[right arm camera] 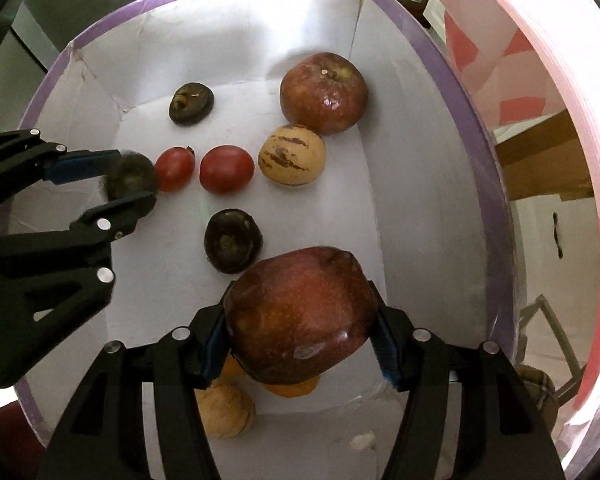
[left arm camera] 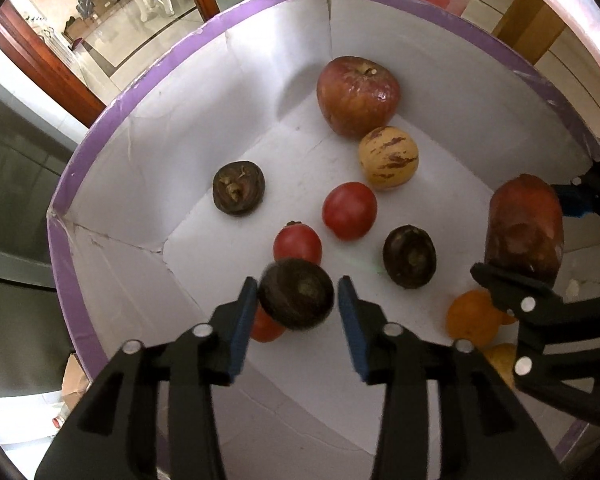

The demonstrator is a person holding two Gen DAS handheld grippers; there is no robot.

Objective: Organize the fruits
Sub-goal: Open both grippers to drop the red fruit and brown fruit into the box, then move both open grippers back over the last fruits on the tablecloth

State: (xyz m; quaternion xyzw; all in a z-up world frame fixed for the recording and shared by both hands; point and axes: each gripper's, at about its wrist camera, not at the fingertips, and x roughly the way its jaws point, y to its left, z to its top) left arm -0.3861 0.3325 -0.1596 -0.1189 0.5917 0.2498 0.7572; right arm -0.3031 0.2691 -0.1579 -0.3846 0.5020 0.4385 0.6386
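Both grippers reach down into a white box with a purple rim (right arm camera: 440, 40). The right gripper (right arm camera: 300, 330) clamps a big red apple (right arm camera: 300, 316) between its blue pads, above an orange fruit (right arm camera: 290, 390) and a walnut (right arm camera: 226, 410). At the left, the left gripper (right arm camera: 130, 178) has a dark round fruit (right arm camera: 130, 180) between its fingers. On the floor lie another apple (right arm camera: 323, 92), a striped yellow melon (right arm camera: 292, 156), two red tomatoes (right arm camera: 227, 169) and two more dark fruits (right arm camera: 232, 240).

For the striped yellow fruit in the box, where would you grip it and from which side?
Grip the striped yellow fruit across its round middle, coming straight down from above. One side rests against the big apple, so set the fingers on the two free flanks that face the tomato and the box wall.
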